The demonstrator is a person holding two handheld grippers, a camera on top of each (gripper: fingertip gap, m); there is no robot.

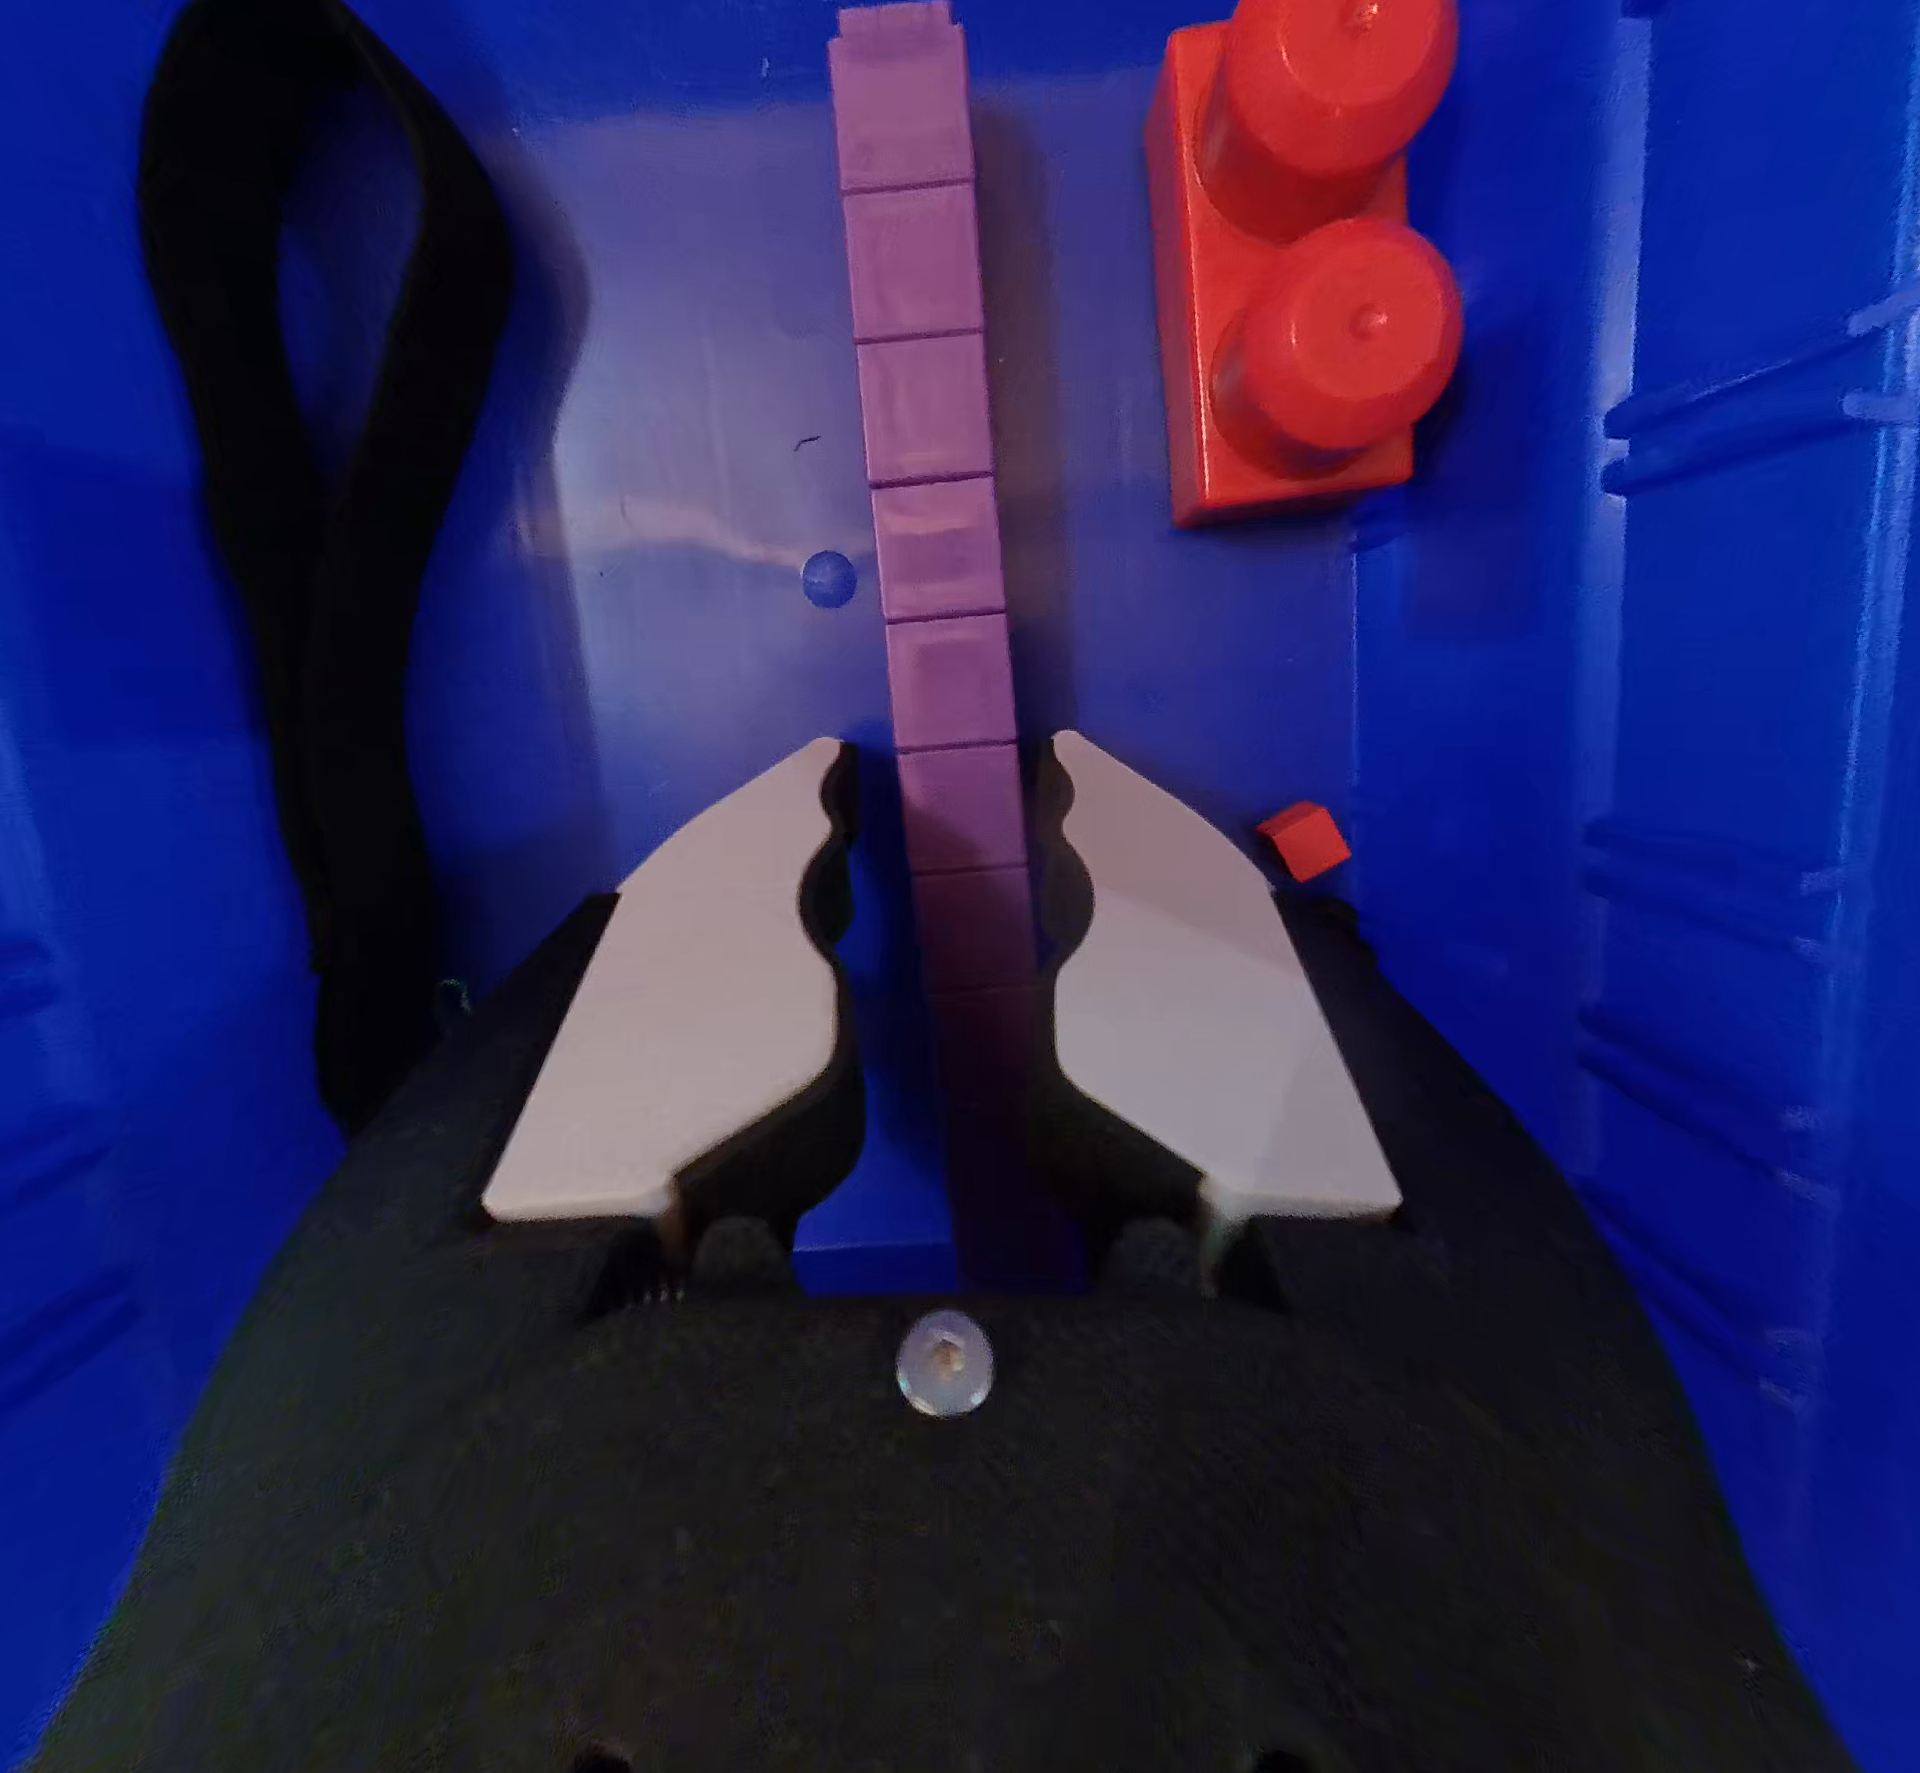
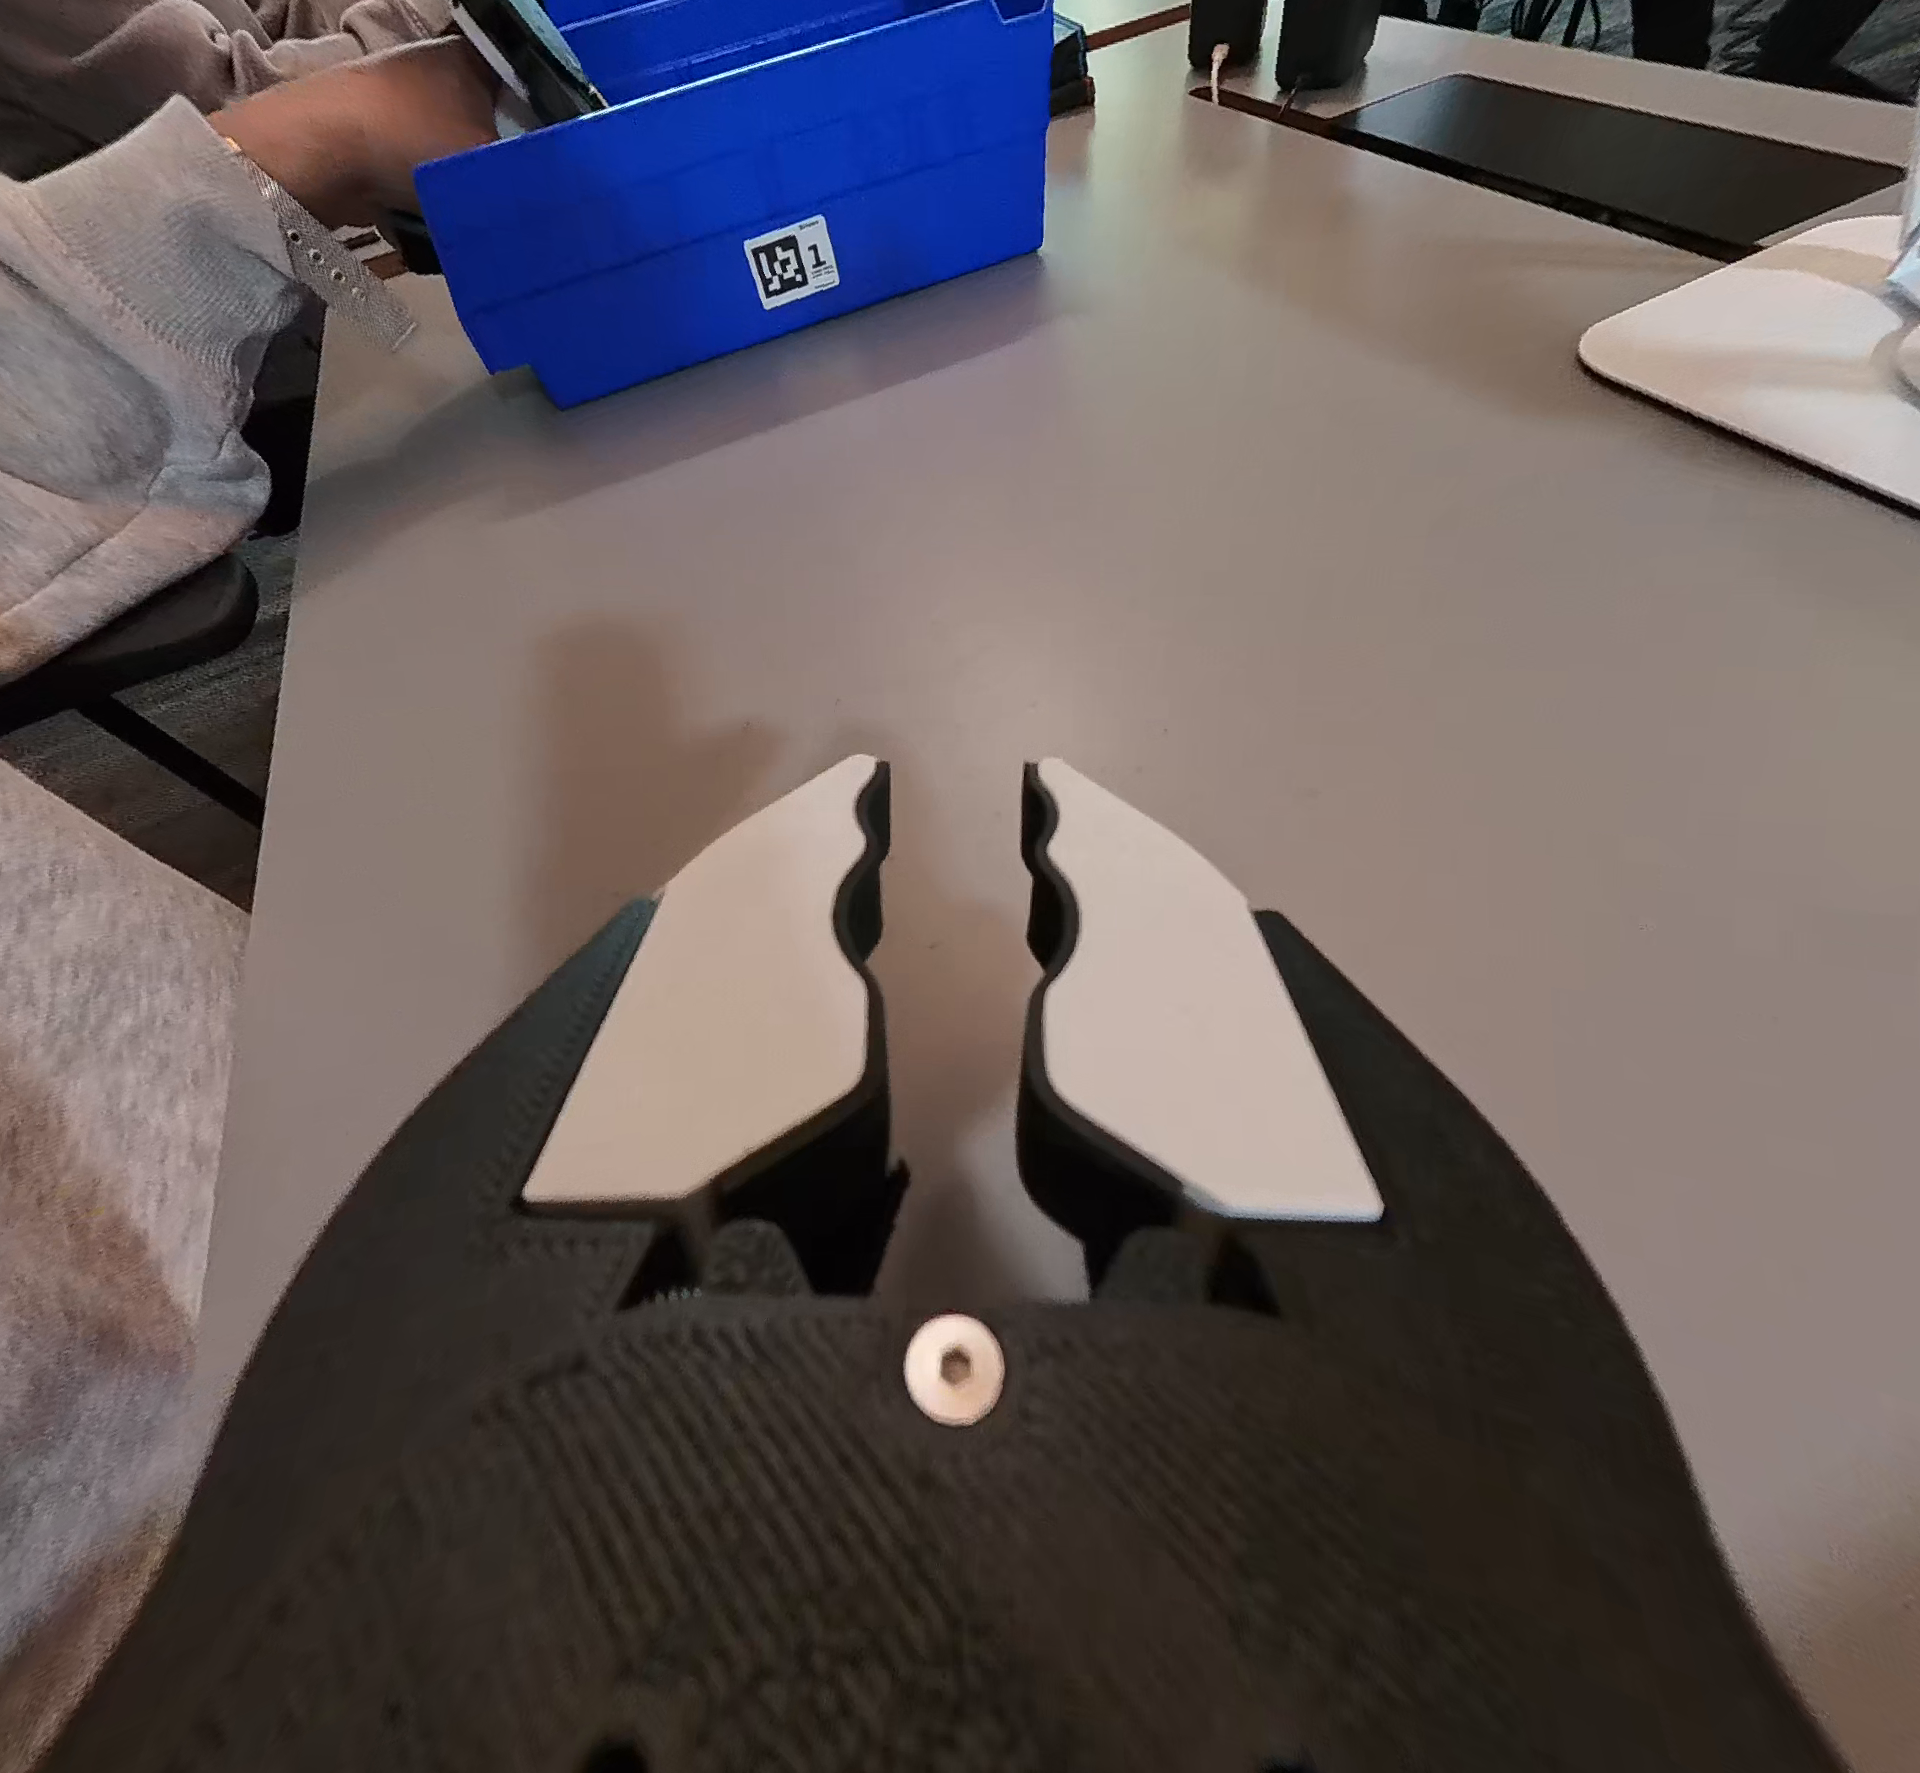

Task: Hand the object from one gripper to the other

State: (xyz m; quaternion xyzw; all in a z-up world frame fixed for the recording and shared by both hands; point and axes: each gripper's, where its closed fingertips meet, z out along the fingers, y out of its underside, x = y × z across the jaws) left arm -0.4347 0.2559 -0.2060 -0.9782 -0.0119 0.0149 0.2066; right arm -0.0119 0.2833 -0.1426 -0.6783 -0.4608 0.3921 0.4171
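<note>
In the left wrist view, a long purple rod of linked cubes (image 1: 920,404) lies on the floor of a blue bin (image 1: 675,373). My left gripper (image 1: 951,757) is inside the bin, open, with its fingers on either side of the rod's near end. The left finger stands clearly apart from the rod; the right finger is close beside it. In the right wrist view, my right gripper (image 2: 956,778) is open and empty, low over the grey table (image 2: 1247,528), well short of the blue bin (image 2: 727,196).
In the bin, a red two-stud brick (image 1: 1299,269) lies right of the rod, a small red cube (image 1: 1304,840) by the right finger, and a black strap loop (image 1: 343,476) at the left. A person's hand (image 2: 343,134) reaches into the bin. A white stand base (image 2: 1745,373) sits at the right.
</note>
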